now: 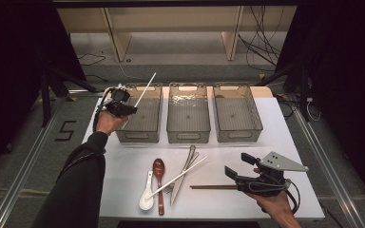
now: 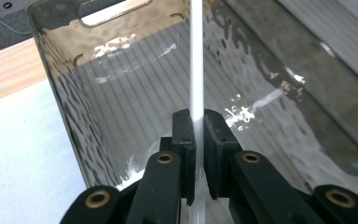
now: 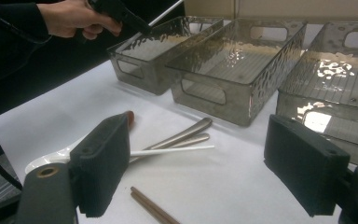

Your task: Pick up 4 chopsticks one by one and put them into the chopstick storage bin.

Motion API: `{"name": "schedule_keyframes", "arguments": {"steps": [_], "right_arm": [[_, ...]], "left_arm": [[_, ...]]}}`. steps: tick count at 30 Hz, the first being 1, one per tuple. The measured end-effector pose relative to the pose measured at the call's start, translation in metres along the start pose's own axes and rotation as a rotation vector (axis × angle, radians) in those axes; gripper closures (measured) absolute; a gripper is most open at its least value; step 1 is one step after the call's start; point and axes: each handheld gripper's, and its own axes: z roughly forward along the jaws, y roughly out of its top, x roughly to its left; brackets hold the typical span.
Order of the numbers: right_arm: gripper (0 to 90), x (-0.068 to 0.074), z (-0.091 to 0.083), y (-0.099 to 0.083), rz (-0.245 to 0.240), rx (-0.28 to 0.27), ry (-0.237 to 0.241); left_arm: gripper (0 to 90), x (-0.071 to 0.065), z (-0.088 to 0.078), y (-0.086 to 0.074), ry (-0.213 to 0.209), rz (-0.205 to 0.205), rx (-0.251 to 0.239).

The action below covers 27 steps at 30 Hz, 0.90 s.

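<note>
Over left bin [image 1: 140, 118], chopstick [image 1: 145, 90] in left hand-held gripper [image 1: 132, 109]

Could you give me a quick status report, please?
Left gripper shut on white chopstick, over left bin. Right gripper open, idle. Path clear.

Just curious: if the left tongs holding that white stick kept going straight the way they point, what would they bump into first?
Probably the ribbed floor of the left bin. The left tongs, shut on the white chopstick, aim down into it, though depth is unclear.
</note>
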Motion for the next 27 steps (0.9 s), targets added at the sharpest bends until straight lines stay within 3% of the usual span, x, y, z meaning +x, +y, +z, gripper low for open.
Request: {"name": "schedule_keyframes", "arguments": {"steps": [5,8,12,17,24,27], "right_arm": [[23.3,0.000,0.000,0.000,0.001,0.000,0.001],[23.3,0.000,0.000,0.000,0.000,-0.001,0.000],[23.3,0.000,0.000,0.000,0.000,0.000,-0.001],[23.3,0.001,0.000,0.000,-0.003,0.001,-0.004],[23.2,0.001,0.000,0.000,-0.004,0.000,-0.008],[23.3,0.001,0.000,0.000,-0.004,-0.001,-0.009]], "left_arm": [[81.9,0.000,0.003,-0.004,0.009,-0.028,0.015],[69.5,0.002,-0.002,-0.004,-0.005,-0.060,0.001],[59.6,-0.001,-0.014,-0.003,-0.047,-0.105,-0.025],[42.4,-0.017,-0.031,-0.006,-0.090,-0.088,-0.026],[32.9,-0.042,-0.053,-0.013,-0.157,-0.045,-0.067],[29.6,-0.052,-0.058,-0.018,-0.207,-0.021,-0.073]]}}
